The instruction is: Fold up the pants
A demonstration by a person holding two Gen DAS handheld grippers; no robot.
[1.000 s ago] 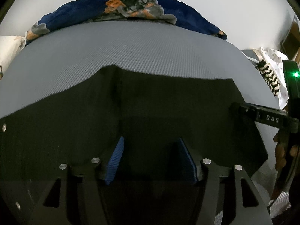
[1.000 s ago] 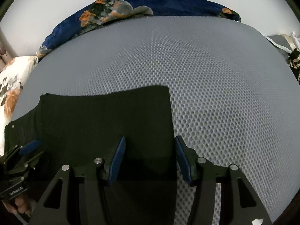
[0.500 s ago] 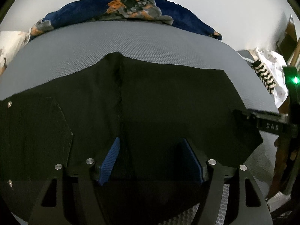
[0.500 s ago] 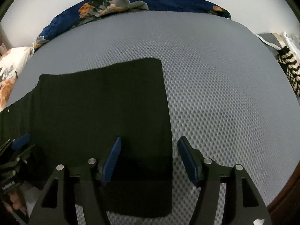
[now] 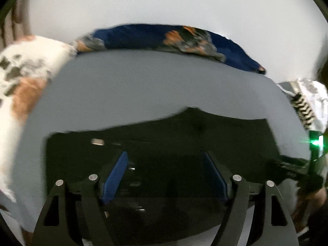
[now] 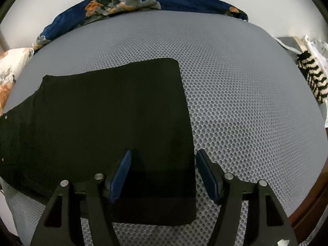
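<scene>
Black pants (image 6: 106, 123) lie flat on the grey mesh mattress (image 6: 235, 94), their hem end at the right. In the blurred left wrist view the pants (image 5: 184, 143) fill the lower middle. My left gripper (image 5: 167, 176) is open and empty over the waist end of the pants. My right gripper (image 6: 163, 174) is open and empty, with its jaws either side of the right edge of the pants near the front. The right gripper also shows at the right edge of the left wrist view (image 5: 295, 170).
A dark blue floral blanket (image 6: 143, 2) lies along the far edge of the mattress. A white floral pillow (image 5: 22, 78) is at the left. Striped and white cloth (image 6: 313, 78) lies off the right side. A brown bed edge (image 6: 307, 207) runs at the lower right.
Both grippers have pulled back and up from the pants. The left wrist view has swung left and is blurred; the pillow has come into it. The pants lie still.
</scene>
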